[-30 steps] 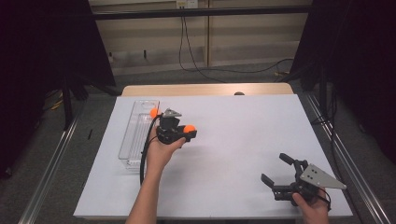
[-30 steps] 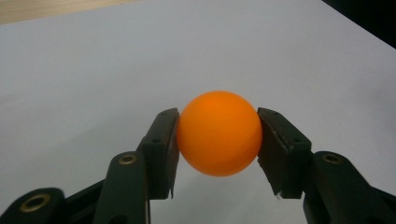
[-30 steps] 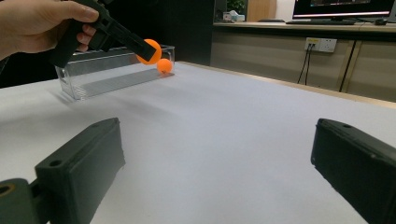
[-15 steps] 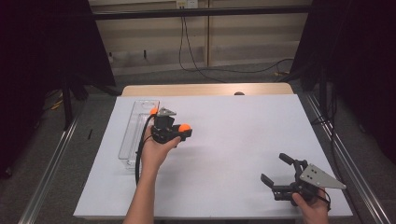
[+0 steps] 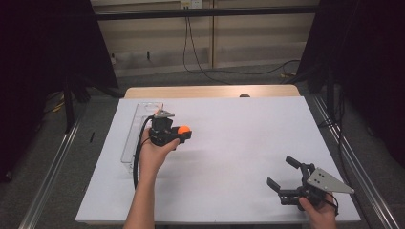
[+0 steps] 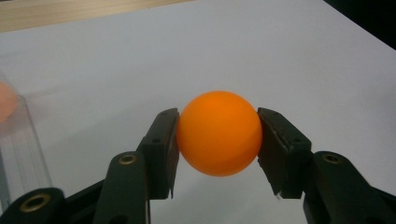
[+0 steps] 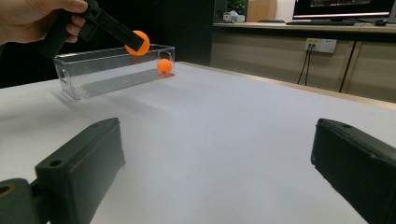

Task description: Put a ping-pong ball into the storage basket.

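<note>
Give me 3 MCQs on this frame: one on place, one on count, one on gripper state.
1. Where does the clear box lie on the table?
A. left side
B. right side
C. near edge, centre

2. How many orange balls can be seen?
A. one
B. two
C. four

3. What state is the left gripper in?
A. open, nothing between the jaws
B. shut on an orange ball
C. lying flat on the table

Key: 1 A, the high view shows the box along the left side. 2 B, the right gripper view shows the held ball and a second ball in the box. 3 B, the left gripper view shows both jaws pressed to the ball's sides; the right gripper is the open one.
</note>
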`<state>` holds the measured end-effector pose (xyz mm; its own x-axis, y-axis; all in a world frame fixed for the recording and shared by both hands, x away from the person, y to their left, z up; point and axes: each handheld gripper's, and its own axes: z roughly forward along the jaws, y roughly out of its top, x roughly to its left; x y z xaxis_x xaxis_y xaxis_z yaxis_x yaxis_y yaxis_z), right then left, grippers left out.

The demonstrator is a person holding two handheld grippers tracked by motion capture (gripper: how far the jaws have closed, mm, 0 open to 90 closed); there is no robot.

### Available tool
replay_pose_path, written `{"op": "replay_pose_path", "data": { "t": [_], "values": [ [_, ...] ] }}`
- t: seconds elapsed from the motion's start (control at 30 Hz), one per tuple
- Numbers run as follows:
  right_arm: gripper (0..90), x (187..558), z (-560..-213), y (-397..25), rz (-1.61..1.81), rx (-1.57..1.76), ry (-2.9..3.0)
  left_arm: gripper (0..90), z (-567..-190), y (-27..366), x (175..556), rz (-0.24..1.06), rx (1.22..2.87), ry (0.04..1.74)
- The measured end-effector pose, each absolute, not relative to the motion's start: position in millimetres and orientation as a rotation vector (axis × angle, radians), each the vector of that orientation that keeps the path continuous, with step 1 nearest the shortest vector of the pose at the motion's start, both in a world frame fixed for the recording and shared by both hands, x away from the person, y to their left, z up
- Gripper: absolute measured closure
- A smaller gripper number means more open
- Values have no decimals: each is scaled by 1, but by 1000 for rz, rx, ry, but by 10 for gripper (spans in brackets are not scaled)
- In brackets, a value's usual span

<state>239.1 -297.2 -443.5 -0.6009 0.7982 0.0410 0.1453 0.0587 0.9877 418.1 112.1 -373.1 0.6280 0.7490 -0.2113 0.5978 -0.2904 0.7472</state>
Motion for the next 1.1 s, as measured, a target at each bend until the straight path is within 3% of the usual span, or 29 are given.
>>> {"op": "replay_pose_path", "data": {
  "t": [1.1],
  "values": [
    [23,239,-443,-297,1583,938,1807,509,-365,135,417,268,1970,1099]
  ]
}}
